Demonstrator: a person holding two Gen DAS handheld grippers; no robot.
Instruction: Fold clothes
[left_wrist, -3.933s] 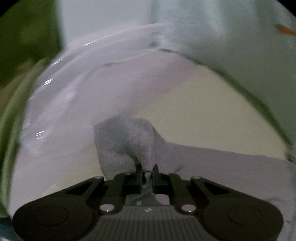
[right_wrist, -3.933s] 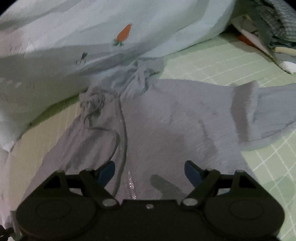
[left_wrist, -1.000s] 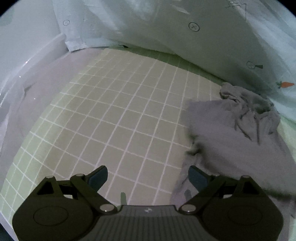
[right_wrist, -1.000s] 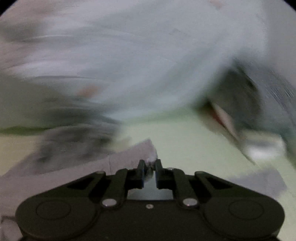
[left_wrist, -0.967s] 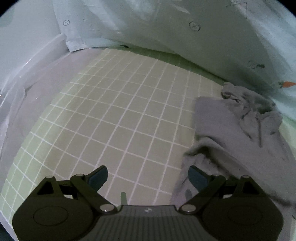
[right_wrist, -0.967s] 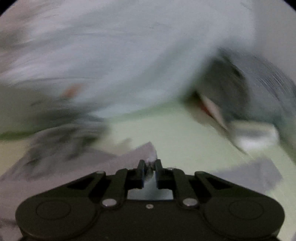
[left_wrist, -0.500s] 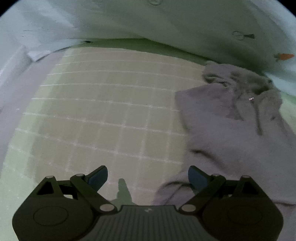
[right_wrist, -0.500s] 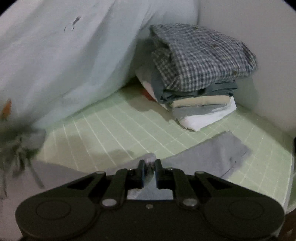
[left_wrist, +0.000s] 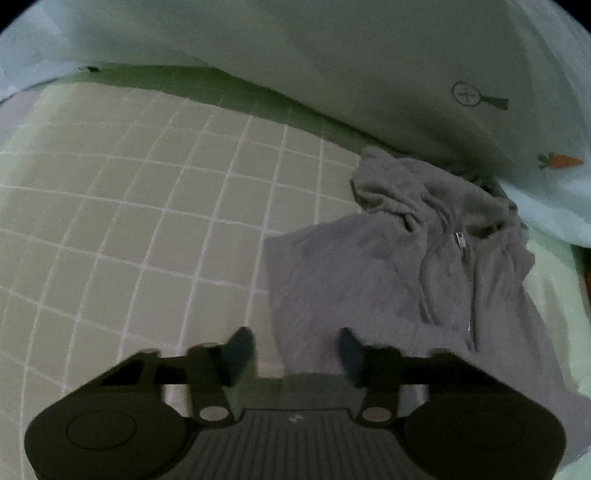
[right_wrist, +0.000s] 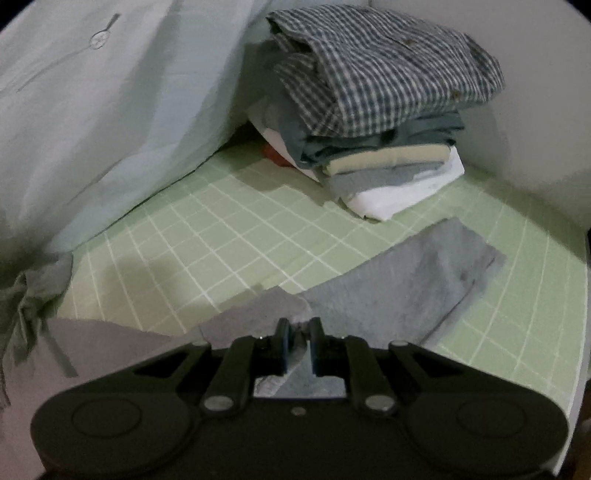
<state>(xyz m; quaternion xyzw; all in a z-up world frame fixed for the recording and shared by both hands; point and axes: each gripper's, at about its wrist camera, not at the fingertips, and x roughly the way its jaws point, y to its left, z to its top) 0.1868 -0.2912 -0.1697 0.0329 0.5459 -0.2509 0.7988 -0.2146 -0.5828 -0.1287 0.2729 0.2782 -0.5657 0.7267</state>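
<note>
The grey top (left_wrist: 388, 280) lies spread on the green mat (left_wrist: 129, 221), its crumpled hood far, against the pale sheet (left_wrist: 332, 55), and its zip running near to far. That near-far line is its long axis.

The left gripper (left_wrist: 291, 350) hovers over the top's near left edge with its jaws apart and nothing between them; the cloth lies just ahead and to its right. The right gripper (right_wrist: 297, 341) is clamped on a fold of the same top (right_wrist: 255, 314), at the shoulder where the sleeve (right_wrist: 406, 280) runs out to the right toward the stack (right_wrist: 369, 110) of folded clothes.

So the sleeve lies on the right gripper's side, and any fold inward would carry it left across the long axis.
</note>
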